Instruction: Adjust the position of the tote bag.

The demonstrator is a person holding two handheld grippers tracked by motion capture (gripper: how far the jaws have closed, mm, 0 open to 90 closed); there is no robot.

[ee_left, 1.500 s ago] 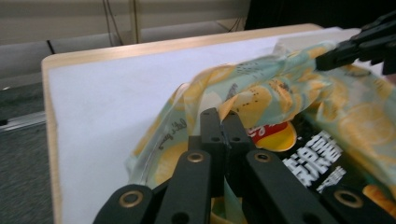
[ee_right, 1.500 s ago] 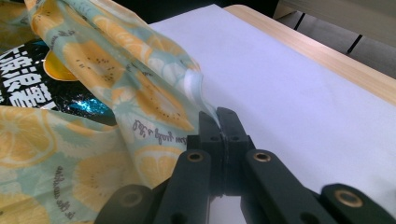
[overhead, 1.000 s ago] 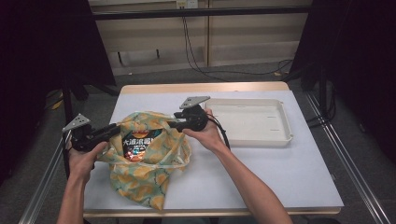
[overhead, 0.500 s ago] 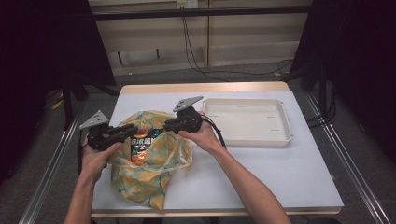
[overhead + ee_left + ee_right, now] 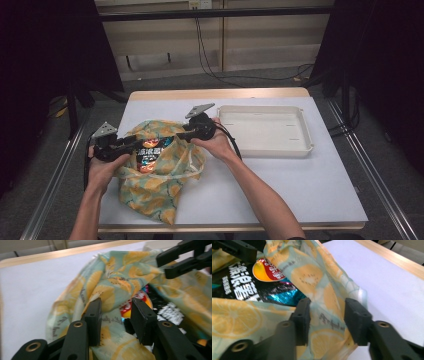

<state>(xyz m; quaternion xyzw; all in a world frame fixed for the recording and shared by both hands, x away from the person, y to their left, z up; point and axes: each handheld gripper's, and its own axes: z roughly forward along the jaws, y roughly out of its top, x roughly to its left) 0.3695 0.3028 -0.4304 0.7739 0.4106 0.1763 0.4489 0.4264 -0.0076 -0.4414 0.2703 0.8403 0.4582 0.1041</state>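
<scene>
**Bag Open, Snack Not Out Yet**

Both hands have slid a bit to the left and down since a second ago, and the bag mouth looks wider now. The left gripper (image 5: 131, 146) sits at the left edge of the lemon bag (image 5: 160, 185), and the right gripper (image 5: 181, 136) sits at its top right edge.

Jaws on both have just been opening. In the left gripper view, the jaws stand partly apart with bag cloth between them, but the pads do not press it. In the right gripper view it is the same: cloth in the gap, no squeeze.

The snack packet (image 5: 150, 154) lies inside the bag, and its shiny front peeks out. The bag lies on the table (image 5: 300, 190), near its left front side. The white tray (image 5: 265, 150) waits beside it with nothing in it.

I think opening the bag is mostly done. Pulling the packet out, and maybe putting it in the tray, is left.
</scene>
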